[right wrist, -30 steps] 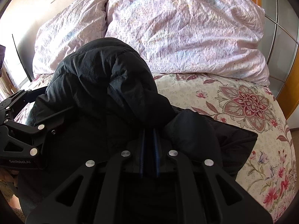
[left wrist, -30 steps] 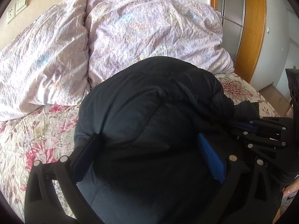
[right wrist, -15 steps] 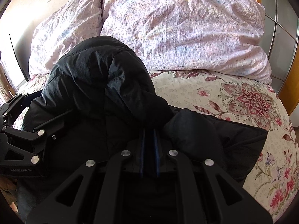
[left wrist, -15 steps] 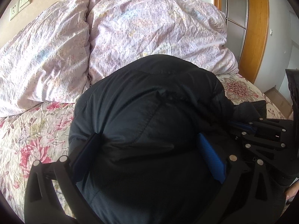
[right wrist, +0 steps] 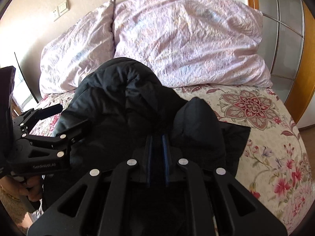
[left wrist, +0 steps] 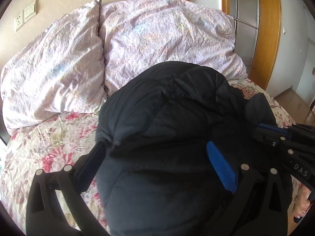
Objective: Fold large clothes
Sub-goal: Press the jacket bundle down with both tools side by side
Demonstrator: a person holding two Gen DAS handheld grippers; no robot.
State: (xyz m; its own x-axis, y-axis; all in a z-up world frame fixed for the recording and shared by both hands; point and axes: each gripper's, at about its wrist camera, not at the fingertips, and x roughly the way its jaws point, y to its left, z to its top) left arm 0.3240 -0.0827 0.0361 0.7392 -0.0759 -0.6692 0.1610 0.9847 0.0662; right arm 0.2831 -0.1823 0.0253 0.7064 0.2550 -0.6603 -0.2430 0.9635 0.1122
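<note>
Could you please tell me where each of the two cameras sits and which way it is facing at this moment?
Left wrist: on the left gripper, facing the pillows over the black puffer jacket; its spread fingers, the right gripper and a bit of hand show.
Right wrist: on the right gripper, facing the same headboard end; its fingers pinch jacket fabric, the left gripper at its left.
Shared: jacket, pillows, floral bedspread, wall sockets.

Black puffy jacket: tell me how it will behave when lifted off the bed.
The jacket bulges in soft quilted mounds, so it is probably light and springy. It sags around the right tongs, so likely floppy. Its smooth sheen suggests slipperiness.
</note>
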